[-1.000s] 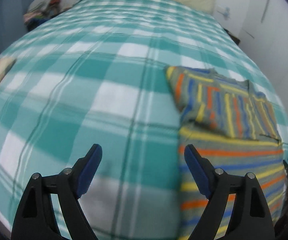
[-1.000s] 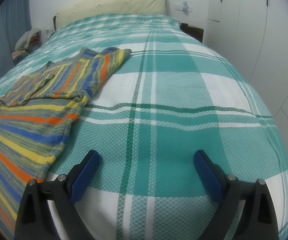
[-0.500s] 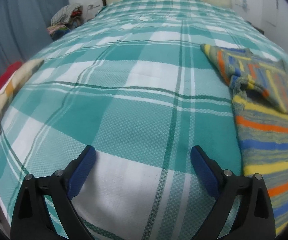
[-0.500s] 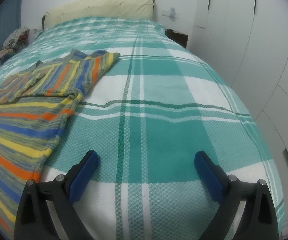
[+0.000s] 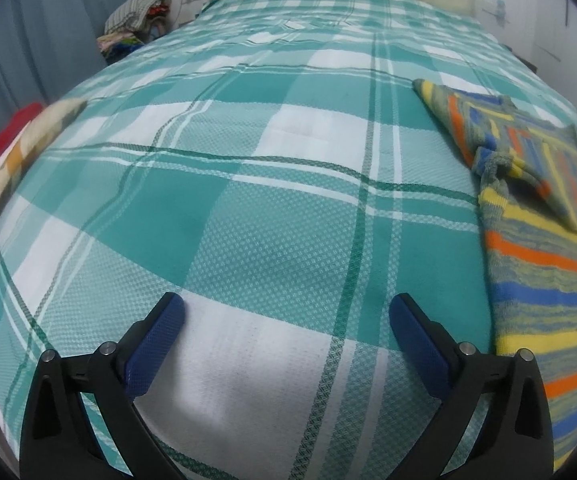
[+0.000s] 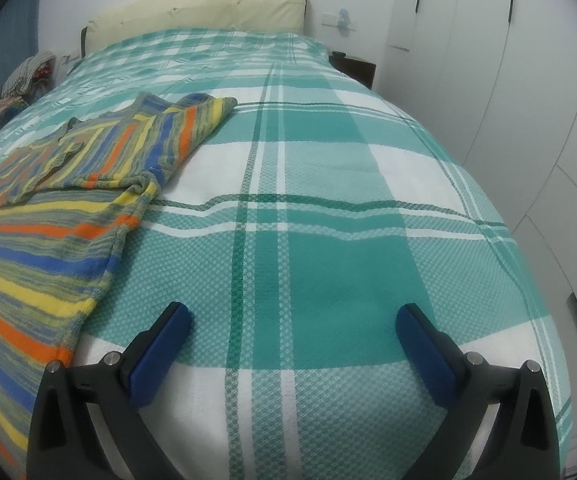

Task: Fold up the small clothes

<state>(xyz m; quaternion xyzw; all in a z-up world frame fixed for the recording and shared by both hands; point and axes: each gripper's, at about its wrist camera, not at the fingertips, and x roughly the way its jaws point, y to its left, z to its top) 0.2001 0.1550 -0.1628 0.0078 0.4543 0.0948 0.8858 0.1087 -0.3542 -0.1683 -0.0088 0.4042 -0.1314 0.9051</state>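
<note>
**Both hand-held grippers wide, nothing held; striped knit lies between them on bed**

Left hand-held gripper: black frame w/ blue textured pads, jaws spread wide and opening at this moment, nothing between them but bedspread. Pads touch no garment. Right hand-held gripper: same build, jaws also wide and opening, nothing between them, no contact w/ the garment.

Task item: multicolour striped knit garment (orange, yellow, blue, grey-green bands) lies flat on the bed, upper part folded over itself. In left wrist view it sits just right of the left gripper's right pad, apart from it. In right wrist view the same garment lies just left of the right gripper's left pad, hem edge near the pad but not touching.

Surface & room, relative to the garment: teal-and-white plaid woven bedspread under it, covering the whole bed. Cream padded headboard well beyond it at the far end. Heap of mixed clothes far off by the grey-blue curtain. White wardrobe doors along the bed's other side; dark bedside cabinet near the headboard.

Pose: both grippers tilt downward toward the near end of the bed, side by side, garment between them.
</note>
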